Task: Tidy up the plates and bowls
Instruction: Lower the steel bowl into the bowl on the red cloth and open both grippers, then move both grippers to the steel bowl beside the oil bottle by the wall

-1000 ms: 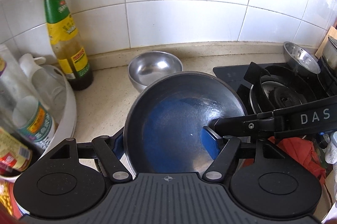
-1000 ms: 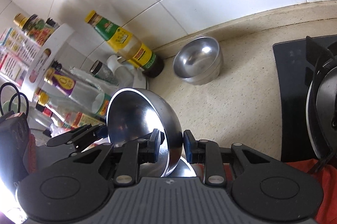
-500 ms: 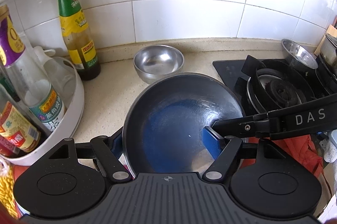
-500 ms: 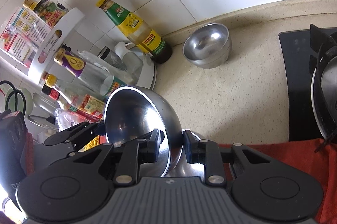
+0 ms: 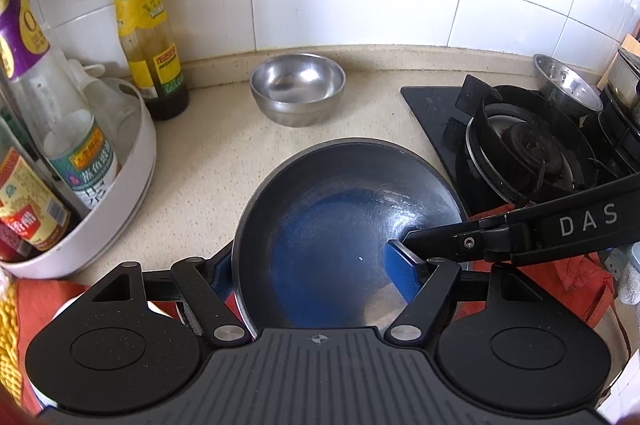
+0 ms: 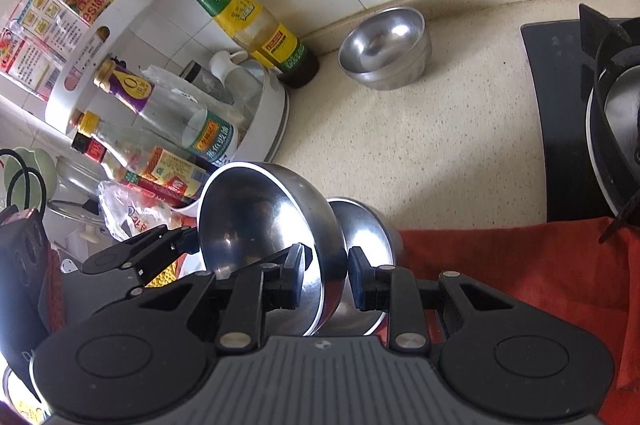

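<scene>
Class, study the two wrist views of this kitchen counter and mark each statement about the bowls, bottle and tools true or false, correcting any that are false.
1. The right tool grips the rim of a tilted steel bowl. True.
2. The steel bowl by the wall lies upside down. False: it stands upright, opening upward.
3. A green-labelled sauce bottle stands left of that bowl. True.
4. A pot sits on the gas burner. False: the burner is bare.
5. The left tool has one finger inside the held bowl and one outside. True.
</scene>
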